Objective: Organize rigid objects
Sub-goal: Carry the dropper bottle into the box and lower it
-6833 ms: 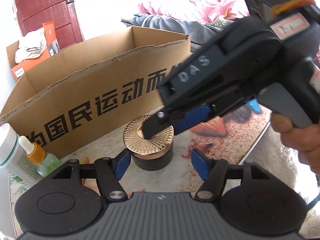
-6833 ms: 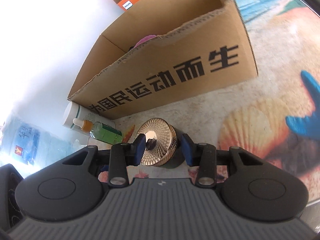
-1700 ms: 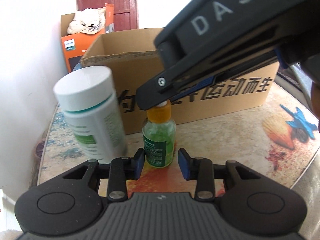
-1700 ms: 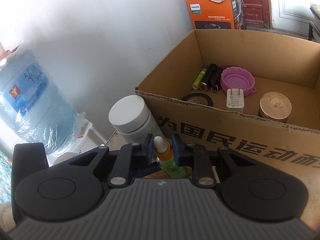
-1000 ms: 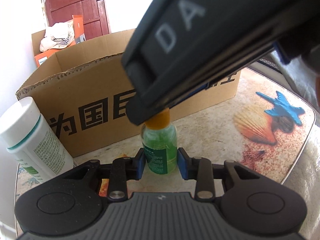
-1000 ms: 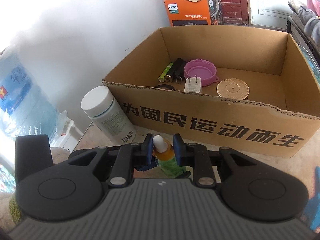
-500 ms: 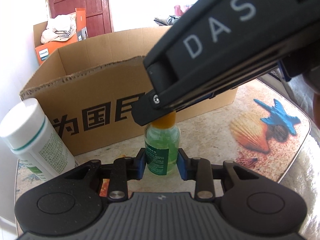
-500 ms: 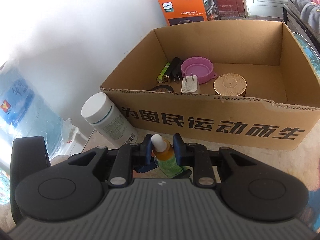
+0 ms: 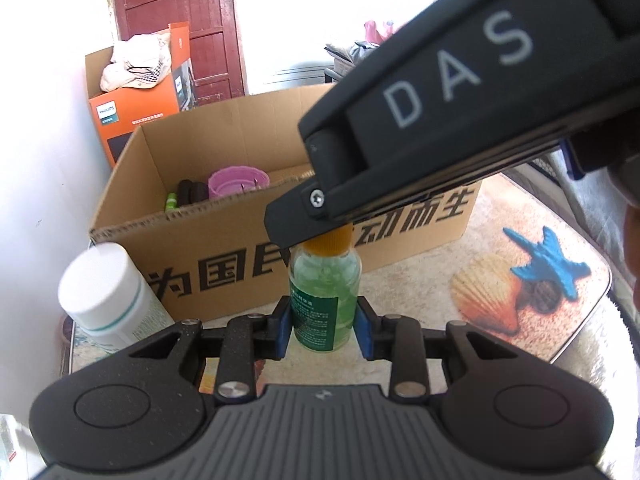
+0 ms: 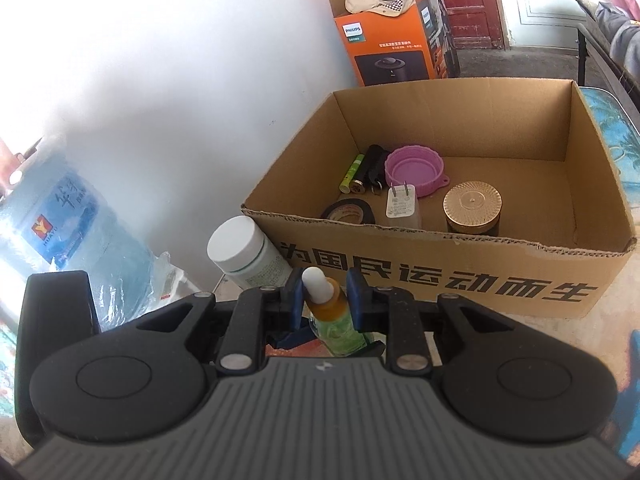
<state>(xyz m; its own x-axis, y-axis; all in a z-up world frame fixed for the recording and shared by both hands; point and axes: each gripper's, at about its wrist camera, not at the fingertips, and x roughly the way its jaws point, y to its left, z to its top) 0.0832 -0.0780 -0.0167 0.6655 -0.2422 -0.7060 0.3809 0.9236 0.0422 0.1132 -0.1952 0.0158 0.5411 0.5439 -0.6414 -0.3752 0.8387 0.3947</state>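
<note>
The left gripper is clamped on the body of the green dropper bottle, its blue pads pressing the labelled glass on both sides. The right gripper comes in from above and is closed on the same bottle's orange collar, with the white dropper tip standing up between its pads. The bottle is upright, held by both tools at once, and appears to be clear of the patterned table top, though its base is hidden in both views. Directly ahead of both grippers stands the open cardboard box; inside it lie a purple bowl, a white plug, a gold-lidded jar, a roll of black tape and some small dark and green cylinders. A white-capped bottle stands just left of the grippers, against the box's near wall. Judgement: the step in hand is carrying the dropper bottle over the near wall into the box. To do it well, both hands should travel together so the glass is neither twisted nor pulled apart at the collar; raise the base fully above the corrugated rim before moving forward; aim for the bare floor ahead and to the right, beyond the jar; set the base down before either grip is relaxed. Risk: clipping the rim or the white-capped bottle.
</note>
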